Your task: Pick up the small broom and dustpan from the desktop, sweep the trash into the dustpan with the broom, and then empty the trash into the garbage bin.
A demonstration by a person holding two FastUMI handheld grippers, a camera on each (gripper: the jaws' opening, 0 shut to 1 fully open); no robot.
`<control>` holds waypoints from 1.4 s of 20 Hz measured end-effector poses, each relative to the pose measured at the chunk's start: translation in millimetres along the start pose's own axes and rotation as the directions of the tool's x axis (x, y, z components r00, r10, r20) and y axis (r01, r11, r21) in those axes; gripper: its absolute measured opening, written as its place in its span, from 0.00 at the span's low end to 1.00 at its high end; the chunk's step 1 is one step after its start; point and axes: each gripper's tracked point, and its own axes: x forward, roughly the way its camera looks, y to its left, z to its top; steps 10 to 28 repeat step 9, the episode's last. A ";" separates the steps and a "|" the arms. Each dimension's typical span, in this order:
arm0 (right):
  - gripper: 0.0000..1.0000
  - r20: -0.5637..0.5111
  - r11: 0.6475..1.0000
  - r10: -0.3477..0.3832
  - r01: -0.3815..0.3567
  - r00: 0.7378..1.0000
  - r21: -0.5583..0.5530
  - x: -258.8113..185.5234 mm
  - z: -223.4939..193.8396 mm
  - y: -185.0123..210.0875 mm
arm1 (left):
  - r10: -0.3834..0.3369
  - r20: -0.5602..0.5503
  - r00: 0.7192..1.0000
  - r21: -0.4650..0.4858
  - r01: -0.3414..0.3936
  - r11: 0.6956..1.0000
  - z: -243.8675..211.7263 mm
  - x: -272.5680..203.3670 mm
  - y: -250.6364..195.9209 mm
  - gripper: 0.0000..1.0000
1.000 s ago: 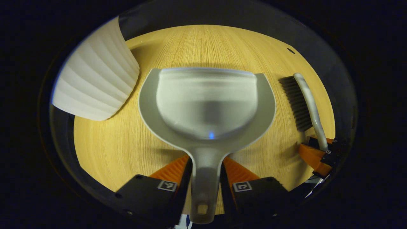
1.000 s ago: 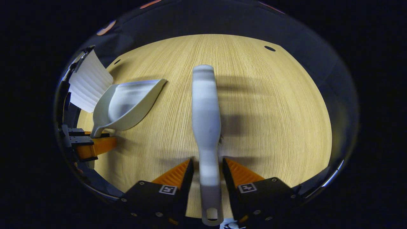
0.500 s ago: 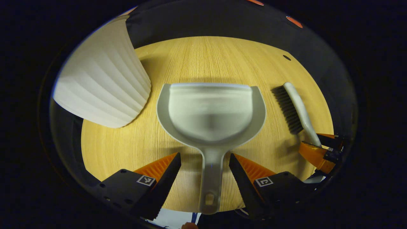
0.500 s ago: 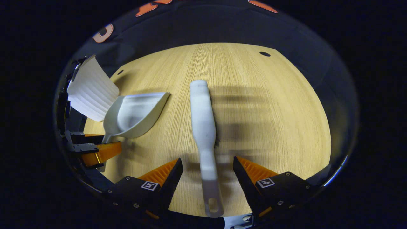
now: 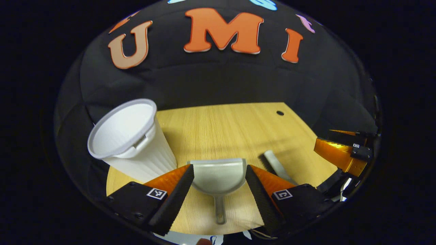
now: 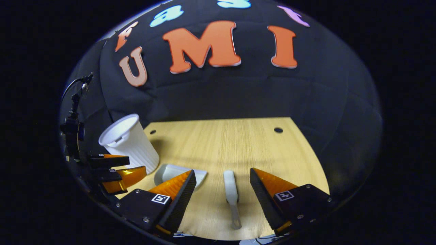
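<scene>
Both the left tongs (image 5: pixel 219 177) and right tongs (image 6: pixel 223 183) gape wide, holding nothing, above the light, stiff plastic dustpan (image 5: pixel 218 175) and broom (image 6: pixel 231 190) lying on the counter (image 6: pixel 221 143), each probably best gripped by its slim handle.

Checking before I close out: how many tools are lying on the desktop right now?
2. The dustpan lies flat beside the white bin, between the open left gripper's fingers. The broom lies to its right, between the open right gripper's fingers.
</scene>
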 end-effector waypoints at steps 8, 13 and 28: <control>1.00 0.347 0.997 -0.015 0.039 0.938 -0.062 -72.1 98.9 17.9 | 0.036 0.301 0.953 -0.048 -0.023 0.999 0.3 1.3 -0.4 0.97; 0.95 0.371 0.997 -0.015 0.040 0.928 -0.058 -79.5 99.4 17.3 | 0.039 0.316 0.948 -0.055 -0.023 0.998 0.2 2.6 -0.1 0.96; 0.95 0.371 0.997 -0.015 0.040 0.928 -0.058 -79.5 99.4 17.3 | 0.039 0.316 0.948 -0.055 -0.023 0.998 0.2 2.6 -0.1 0.96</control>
